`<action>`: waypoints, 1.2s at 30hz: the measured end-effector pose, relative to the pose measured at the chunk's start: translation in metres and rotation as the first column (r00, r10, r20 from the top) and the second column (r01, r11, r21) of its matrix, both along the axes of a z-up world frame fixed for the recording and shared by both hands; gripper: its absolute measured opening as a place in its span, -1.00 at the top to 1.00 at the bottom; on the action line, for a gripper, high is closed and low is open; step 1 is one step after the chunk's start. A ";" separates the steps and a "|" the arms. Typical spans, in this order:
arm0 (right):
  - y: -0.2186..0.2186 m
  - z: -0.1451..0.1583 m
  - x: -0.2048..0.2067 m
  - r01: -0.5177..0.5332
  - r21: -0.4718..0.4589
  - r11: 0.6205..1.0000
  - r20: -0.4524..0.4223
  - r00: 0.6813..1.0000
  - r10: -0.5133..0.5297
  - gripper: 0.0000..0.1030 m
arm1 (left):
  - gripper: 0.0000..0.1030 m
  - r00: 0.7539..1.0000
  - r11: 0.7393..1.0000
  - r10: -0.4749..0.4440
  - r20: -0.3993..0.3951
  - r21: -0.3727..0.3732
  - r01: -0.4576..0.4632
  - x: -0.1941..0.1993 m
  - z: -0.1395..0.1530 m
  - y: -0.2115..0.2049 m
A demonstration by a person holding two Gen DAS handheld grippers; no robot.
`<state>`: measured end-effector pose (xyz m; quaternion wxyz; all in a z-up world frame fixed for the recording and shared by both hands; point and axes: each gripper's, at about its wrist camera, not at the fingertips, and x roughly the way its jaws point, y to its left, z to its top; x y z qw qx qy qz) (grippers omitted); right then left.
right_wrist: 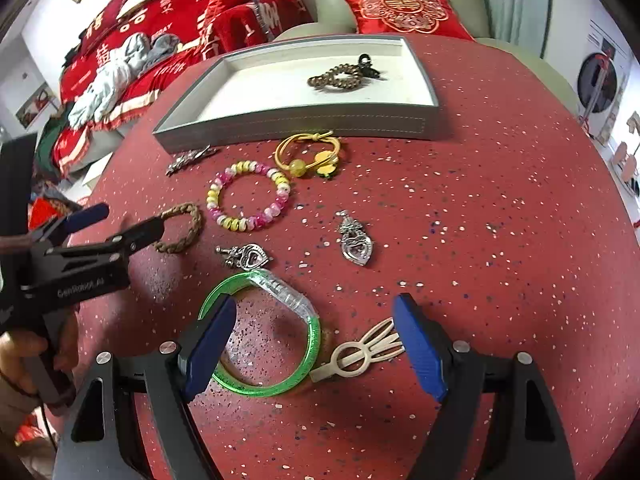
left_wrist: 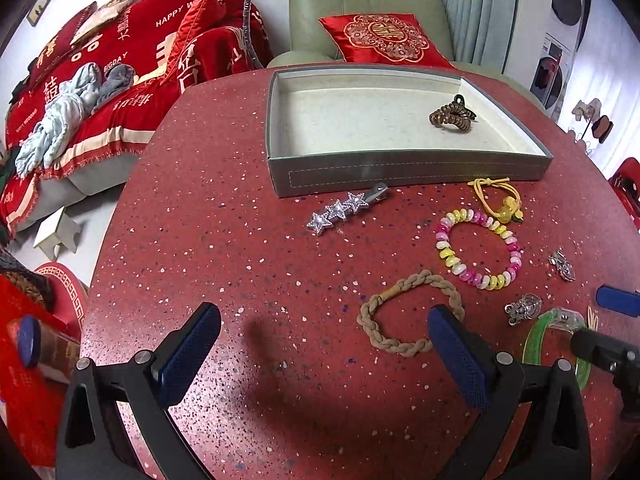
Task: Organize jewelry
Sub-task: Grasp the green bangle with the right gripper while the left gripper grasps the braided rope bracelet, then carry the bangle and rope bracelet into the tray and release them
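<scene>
The green bangle [right_wrist: 280, 344] is being straddled by the right hand-held gripper [right_wrist: 316, 344], and the likeliest trouble is judged to lie there: the cream hair clip [right_wrist: 360, 354] is lying just beside the bangle's rim, between the same two blue pads, so both could be pinched together if the jaws are closed as they are now standing. The bangle's clear section and thin hoop are also judged slippery; a grip across the ring could make it pop out or tip. On the other side, the braided tan bracelet [left_wrist: 408, 312] is being partly covered by the right pad of the left hand-held gripper [left_wrist: 324, 344], so only one strand might be caught and the loop dragged toward the heart charm [left_wrist: 524, 308].

The right hand-held gripper is being held wide open, nothing gripped; whether its left pad [right_wrist: 212, 344] is touching the bangle cannot be told. The left hand-held gripper is likewise being held spread and released, with bare table [left_wrist: 224, 240] between its pads.

The remaining jewelry is being left on the table in front of the grey tray [left_wrist: 400, 172]: the star clip [left_wrist: 344, 208], the beaded bracelet [left_wrist: 480, 248] and the yellow hair tie [left_wrist: 500, 200]. Only the brown spiral tie and claw clip [left_wrist: 452, 114] are lying inside the tray.
</scene>
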<state>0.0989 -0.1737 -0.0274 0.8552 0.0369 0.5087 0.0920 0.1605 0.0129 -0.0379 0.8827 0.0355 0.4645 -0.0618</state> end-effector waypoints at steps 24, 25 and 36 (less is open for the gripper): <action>0.037 -0.005 -0.006 -0.162 -0.178 0.970 -0.004 0.986 0.164 0.74 | 0.48 0.987 0.987 -0.162 -0.003 -0.008 0.162 -0.010 0.000 -0.026; 0.037 -0.004 -0.006 -0.159 -0.175 0.972 0.000 0.987 0.162 0.75 | 0.48 0.987 0.987 -0.160 -0.007 -0.024 0.160 -0.010 0.001 -0.024; 0.020 0.015 -0.010 -0.107 -0.102 0.989 0.049 0.993 0.112 0.76 | 0.48 0.990 0.982 -0.141 -0.006 -0.130 0.139 -0.016 0.015 -0.012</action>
